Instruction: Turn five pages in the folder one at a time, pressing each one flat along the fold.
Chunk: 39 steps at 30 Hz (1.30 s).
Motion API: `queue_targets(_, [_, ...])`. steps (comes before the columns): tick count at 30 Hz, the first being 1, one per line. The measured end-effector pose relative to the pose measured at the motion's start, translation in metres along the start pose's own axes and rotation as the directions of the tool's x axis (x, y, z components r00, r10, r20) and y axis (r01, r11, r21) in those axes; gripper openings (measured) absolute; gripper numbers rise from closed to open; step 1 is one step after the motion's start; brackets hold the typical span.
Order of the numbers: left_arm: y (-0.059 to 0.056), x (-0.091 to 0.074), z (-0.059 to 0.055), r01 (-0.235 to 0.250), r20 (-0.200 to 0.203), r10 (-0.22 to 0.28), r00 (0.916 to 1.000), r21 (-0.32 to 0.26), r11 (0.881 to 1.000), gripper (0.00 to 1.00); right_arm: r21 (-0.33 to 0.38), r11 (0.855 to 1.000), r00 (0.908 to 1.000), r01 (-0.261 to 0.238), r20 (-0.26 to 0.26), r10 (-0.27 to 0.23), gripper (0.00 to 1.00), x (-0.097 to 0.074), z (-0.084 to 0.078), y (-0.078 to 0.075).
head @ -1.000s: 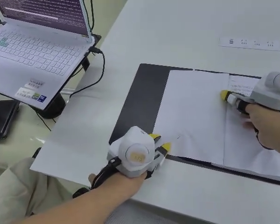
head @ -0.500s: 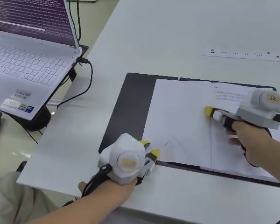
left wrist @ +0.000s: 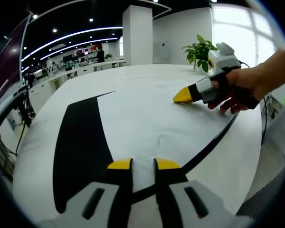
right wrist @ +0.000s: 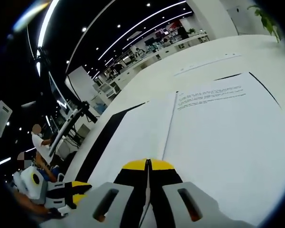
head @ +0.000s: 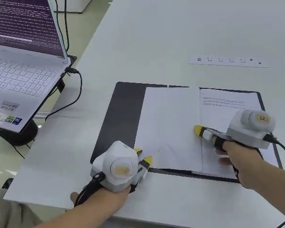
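Folder (head: 118, 118) lies open on the desk (head: 180, 28); the right hand-held gripper (head: 198, 129), jaws closed and empty, has slid along the fold (head: 200, 114) to about mid-length while the left hand-held gripper (head: 142, 157), jaws slightly parted, sits at the near corner of the turned page (head: 168, 118), so this pressing looks half done.

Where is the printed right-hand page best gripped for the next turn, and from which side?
Probably at its free outer edge, near a corner, coming in from the right. The printed page lies flat and is bound along the fold, so the edge away from it should lift most easily. The right gripper, shut with its tips at the fold, is the nearer one.
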<state>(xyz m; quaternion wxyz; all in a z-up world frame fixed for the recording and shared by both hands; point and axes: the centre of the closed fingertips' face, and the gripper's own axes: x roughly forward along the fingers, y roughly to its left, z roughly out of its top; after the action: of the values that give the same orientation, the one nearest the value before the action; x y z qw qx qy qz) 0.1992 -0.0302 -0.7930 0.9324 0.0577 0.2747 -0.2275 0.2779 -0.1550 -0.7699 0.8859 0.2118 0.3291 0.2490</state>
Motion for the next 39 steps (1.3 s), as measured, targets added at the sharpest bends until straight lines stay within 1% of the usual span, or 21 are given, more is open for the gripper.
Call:
queue_targets(2, [0.0,-0.001,0.0,0.0,0.001,0.0,1.0,0.001,1.0,0.16,0.013,1.0,1.0,0.0,-0.003,0.001,0.0,-0.003,-0.002,0.0])
queue_targets(4, [0.0,-0.001,0.0,0.001,0.002,-0.001,1.0,0.004,1.0,0.16,0.013,1.0,0.9998,-0.01,-0.015,0.01,0.0,-0.008,-0.008,0.002])
queue_targets(5, [-0.001,-0.001,0.0,0.001,0.002,-0.001,1.0,0.004,1.0,0.16,0.014,1.0,0.9998,-0.012,-0.016,0.012,0.0,-0.009,-0.007,-0.004])
queue_targets(6, [-0.001,-0.002,0.0,0.001,0.002,-0.001,1.0,0.005,1.0,0.16,0.02,1.0,0.9998,-0.01,-0.017,0.011,0.0,-0.011,-0.008,-0.004])
queue_targets(7, [-0.001,-0.002,0.0,0.001,0.003,-0.001,1.0,0.005,1.0,0.16,0.027,1.0,0.999,-0.004,-0.045,0.005,0.0,-0.015,-0.017,-0.003])
queue_targets(8, [-0.001,-0.002,0.001,0.001,0.004,-0.001,1.0,0.006,1.0,0.16,0.021,1.0,0.9994,-0.012,-0.032,0.013,0.0,-0.016,-0.018,-0.001])
queue_targets(10, [-0.001,-0.003,0.001,0.002,0.004,-0.002,1.0,0.01,1.0,0.16,0.028,1.0,0.9988,-0.012,-0.046,0.013,0.0,-0.02,-0.025,-0.001])
queue_targets(12, [-0.001,-0.003,0.001,0.002,0.004,-0.002,1.0,0.011,1.0,0.16,0.035,0.999,0.9986,-0.014,-0.05,0.016,0.0,-0.023,-0.029,-0.002])
queue_targets(17, [-0.001,-0.004,0.001,0.002,0.007,-0.002,1.0,0.008,1.0,0.16,0.054,0.998,0.9967,-0.027,-0.075,0.031,0.0,-0.035,-0.044,0.005])
queue_targets(22, [-0.002,-0.005,0.002,0.003,0.007,-0.003,1.0,0.011,1.0,0.16,0.073,0.997,0.9951,-0.039,-0.088,0.045,0.0,-0.047,-0.056,0.008])
queue_targets(25, [-0.002,-0.006,0.002,0.004,0.006,-0.004,1.0,0.012,1.0,0.16,0.08,0.996,0.9926,-0.047,-0.108,0.056,0.0,-0.052,-0.064,0.012])
queue_targets(27, [-0.002,-0.006,0.002,0.004,0.005,-0.004,1.0,0.012,1.0,0.16,0.089,0.995,0.9893,-0.055,-0.13,0.066,0.0,-0.057,-0.07,0.015])
queue_targets(30, [-0.003,-0.007,0.002,0.005,0.005,-0.005,1.0,0.014,1.0,0.16,0.097,0.994,0.9859,-0.048,-0.155,0.063,0.0,-0.062,-0.076,0.016])
queue_targets(33, [-0.003,-0.007,0.002,0.005,0.005,-0.005,1.0,0.017,1.0,0.16,0.109,0.993,0.9861,-0.041,-0.156,0.058,0.0,-0.066,-0.079,0.018])
queue_targets(37, [-0.003,-0.008,0.002,0.006,0.002,-0.006,1.0,0.018,1.0,0.16,0.145,0.989,0.9859,-0.031,-0.158,0.054,0.0,-0.071,-0.085,0.018])
queue_targets(38, [-0.003,-0.008,0.002,0.005,0.002,-0.005,1.0,0.016,1.0,0.16,0.17,0.985,0.9856,-0.028,-0.16,0.056,0.0,-0.073,-0.088,0.019])
queue_targets(39, [-0.003,-0.008,0.002,0.005,0.002,-0.005,1.0,0.016,1.0,0.16,0.173,0.985,0.9853,-0.03,-0.16,0.058,0.0,-0.074,-0.089,0.019])
